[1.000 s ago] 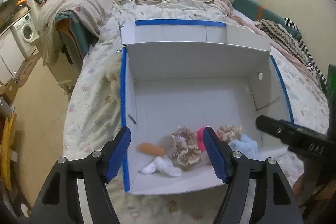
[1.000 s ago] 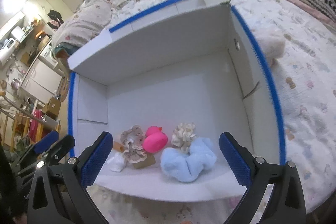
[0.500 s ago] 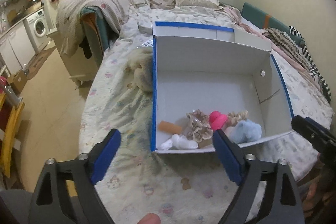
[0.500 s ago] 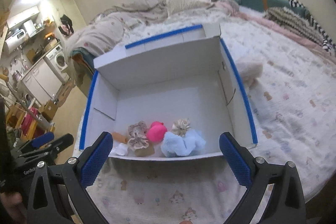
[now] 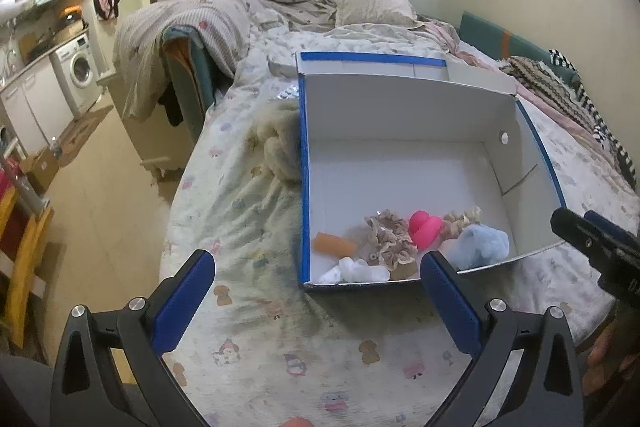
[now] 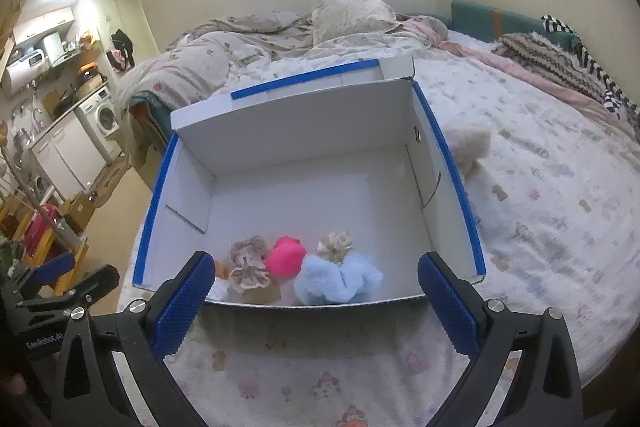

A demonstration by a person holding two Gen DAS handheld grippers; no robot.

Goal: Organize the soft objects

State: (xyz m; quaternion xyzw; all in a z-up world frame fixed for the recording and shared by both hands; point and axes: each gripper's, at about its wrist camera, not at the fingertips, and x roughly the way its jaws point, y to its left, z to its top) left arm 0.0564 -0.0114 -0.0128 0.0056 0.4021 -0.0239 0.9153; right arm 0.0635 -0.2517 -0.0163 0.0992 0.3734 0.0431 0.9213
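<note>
My left tool [image 5: 316, 295], right tool [image 6: 312, 291] both spread, empty. Beige plush [image 5: 280, 147] outside box [image 5: 304, 163]; risk: clipping wall, box sliding on soft bed [image 5: 240, 227].

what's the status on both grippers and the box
Left gripper open, empty. Right gripper open, empty. White box on the bed holds blue scrunchie, pink toy and others. Fluffy beige item outside the box.
</note>
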